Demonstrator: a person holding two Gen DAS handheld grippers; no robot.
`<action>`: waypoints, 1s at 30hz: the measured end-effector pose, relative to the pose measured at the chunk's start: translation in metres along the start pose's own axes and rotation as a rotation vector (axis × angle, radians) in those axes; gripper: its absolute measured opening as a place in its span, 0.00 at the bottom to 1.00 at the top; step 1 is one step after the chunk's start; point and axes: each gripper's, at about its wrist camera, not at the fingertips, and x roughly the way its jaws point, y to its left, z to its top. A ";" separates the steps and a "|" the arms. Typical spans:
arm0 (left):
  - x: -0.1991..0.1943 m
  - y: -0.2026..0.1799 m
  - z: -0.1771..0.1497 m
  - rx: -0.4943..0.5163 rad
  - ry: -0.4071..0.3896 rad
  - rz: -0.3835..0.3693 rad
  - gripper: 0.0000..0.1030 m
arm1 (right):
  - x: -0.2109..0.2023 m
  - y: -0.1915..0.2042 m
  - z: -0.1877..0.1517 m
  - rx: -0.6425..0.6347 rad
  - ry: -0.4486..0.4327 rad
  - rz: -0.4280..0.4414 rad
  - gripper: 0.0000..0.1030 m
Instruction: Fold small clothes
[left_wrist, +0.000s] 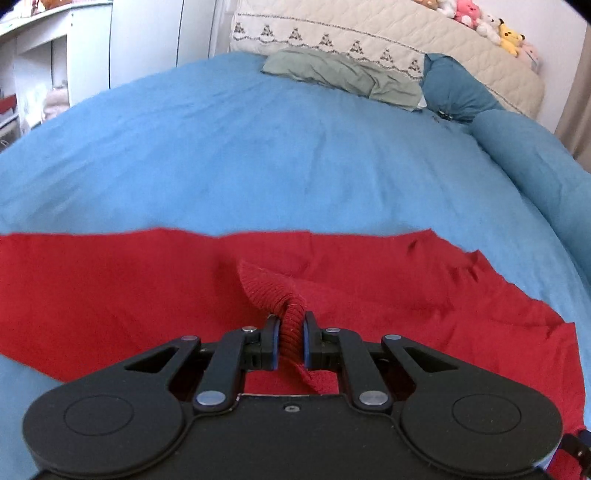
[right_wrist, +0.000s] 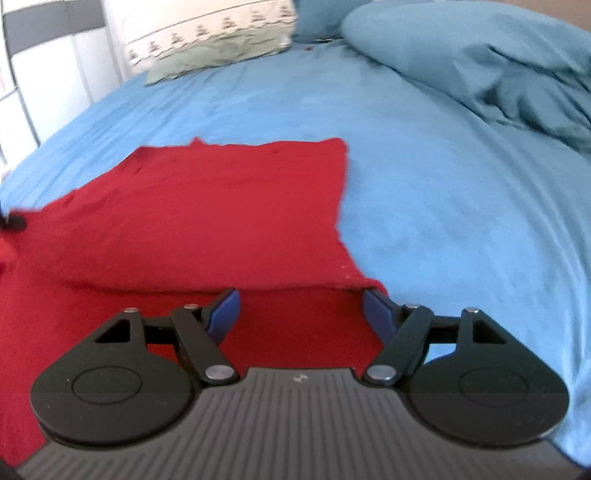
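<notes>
Across the bed (left_wrist: 258, 155), a blue sheet is covering the whole surface, and a rumpled blue duvet (right_wrist: 480, 62) is lying bunched along its right side. At the head end, a cream quilted pillow (left_wrist: 388, 33) is leaning, with a folded green cloth (left_wrist: 343, 74) lying just in front of it and several soft toys (left_wrist: 491, 26) sitting on top. On the near part of the sheet, 1 red garment (right_wrist: 229, 206) is lying spread mostly flat. The left hand-held gripper (left_wrist: 291, 332) is pinching the garment's ribbed hem between its 2 fingers, lifting that strip slightly. The right hand-held gripper (right_wrist: 299, 314) is hovering spread wide at the garment's right edge, gripping nothing, its blue pads (right_wrist: 223, 314) showing.
</notes>
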 end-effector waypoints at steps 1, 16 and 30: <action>-0.002 0.000 -0.001 0.005 -0.002 0.004 0.20 | 0.000 -0.006 -0.001 0.022 0.001 0.008 0.84; -0.019 -0.004 -0.010 0.154 -0.001 0.018 0.71 | -0.016 0.043 0.020 -0.150 -0.117 0.134 1.00; -0.028 0.003 -0.015 0.119 0.013 0.010 0.71 | 0.005 0.039 0.021 -0.137 -0.060 0.094 1.00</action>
